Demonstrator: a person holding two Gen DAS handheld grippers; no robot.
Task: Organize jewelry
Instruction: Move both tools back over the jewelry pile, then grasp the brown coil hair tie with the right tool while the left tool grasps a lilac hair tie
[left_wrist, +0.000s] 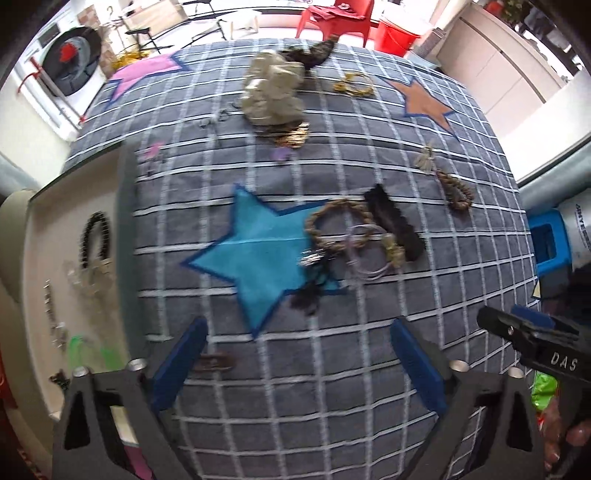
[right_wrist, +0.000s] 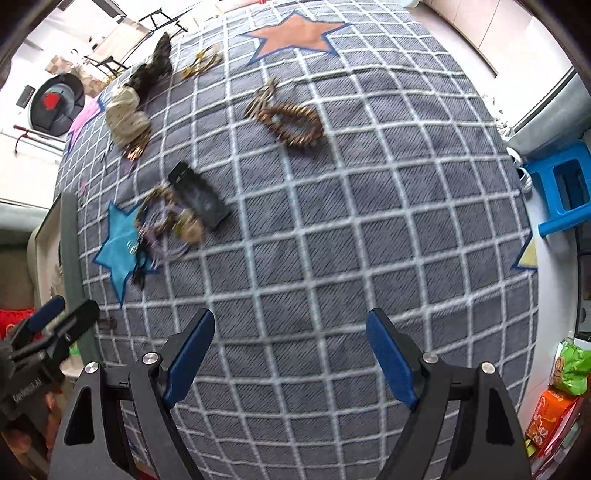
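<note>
Jewelry lies scattered on a grey checked rug (left_wrist: 332, 369). A braided brown bracelet (left_wrist: 338, 227), thin lilac bangles (left_wrist: 365, 254) and a black hair clip (left_wrist: 393, 223) lie by the blue star (left_wrist: 258, 254). A brown beaded bracelet (left_wrist: 456, 190) lies further right, also in the right wrist view (right_wrist: 291, 125). A cream jewelry tray (left_wrist: 74, 266) at left holds a black bead bracelet (left_wrist: 96, 236) and clear pieces. A small brown clip (left_wrist: 216, 363) lies by my left gripper (left_wrist: 297, 363), which is open and empty. My right gripper (right_wrist: 290, 358) is open and empty above bare rug.
A cream cloth bundle (left_wrist: 273, 90) with a dark piece (left_wrist: 314, 55) behind it sits at the rug's far side, with gold hoops (left_wrist: 354, 85) beside it. A blue stool (right_wrist: 561, 188) stands right of the rug. Snack packets (right_wrist: 554, 398) lie at right.
</note>
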